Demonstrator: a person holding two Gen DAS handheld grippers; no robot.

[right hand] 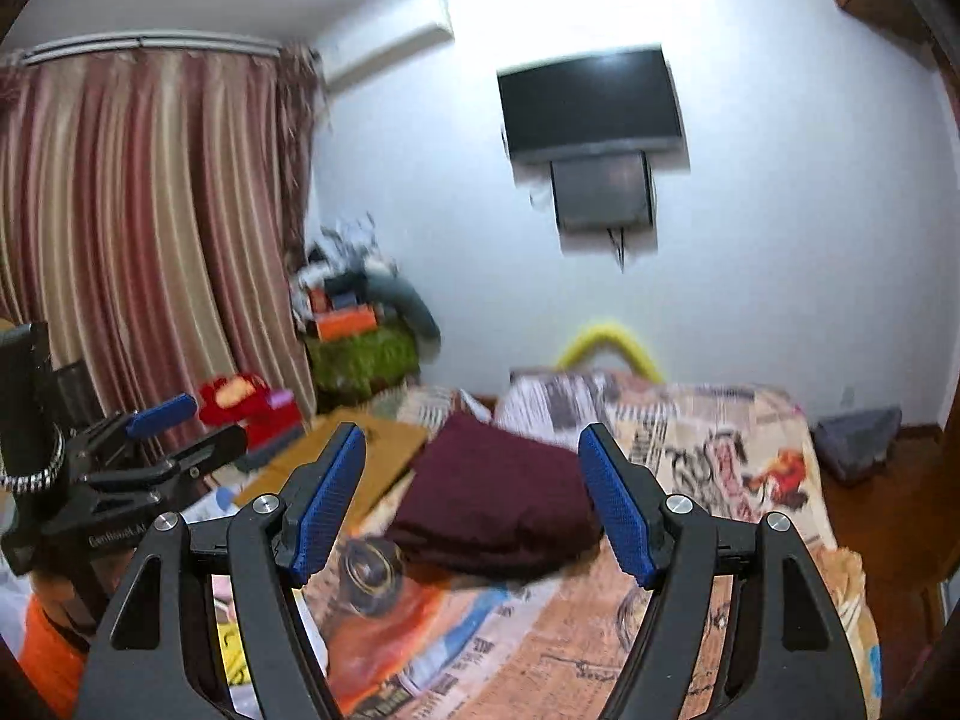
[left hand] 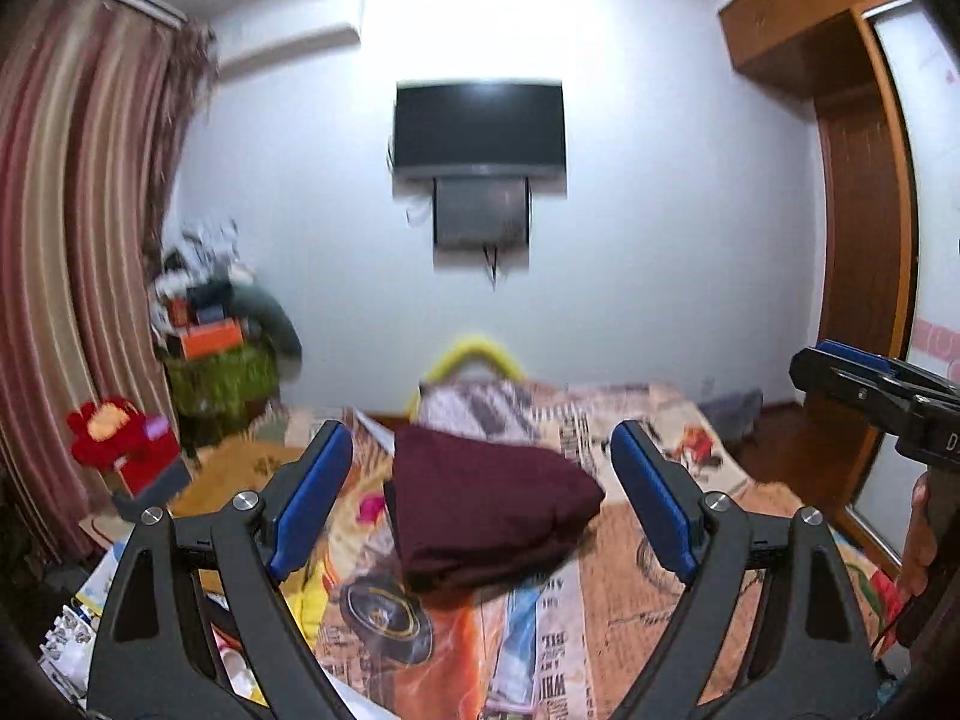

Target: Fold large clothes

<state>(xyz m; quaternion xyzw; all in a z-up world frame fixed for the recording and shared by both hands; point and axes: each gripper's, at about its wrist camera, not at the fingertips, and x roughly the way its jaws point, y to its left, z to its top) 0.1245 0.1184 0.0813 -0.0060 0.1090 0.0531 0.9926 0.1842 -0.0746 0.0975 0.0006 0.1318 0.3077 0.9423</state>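
Observation:
A dark maroon garment (left hand: 489,510) lies folded into a compact bundle on the bed, also seen in the right wrist view as the maroon garment (right hand: 498,501). My left gripper (left hand: 483,480) is held above and in front of it, jaws wide open, nothing between the blue pads. My right gripper (right hand: 474,492) is likewise raised and open, empty. In the left wrist view the right gripper (left hand: 864,384) shows at the right edge with a hand below it. In the right wrist view the left gripper (right hand: 162,426) shows at the left edge.
The bed carries a patterned orange newspaper-print cover (left hand: 636,600). A yellow hoop (left hand: 474,354) stands at the far end. A television (left hand: 480,126) hangs on the wall. Striped curtains (left hand: 78,240), a red toy (left hand: 114,438) and piled clutter (left hand: 222,330) are left; a wooden wardrobe (left hand: 858,180) is right.

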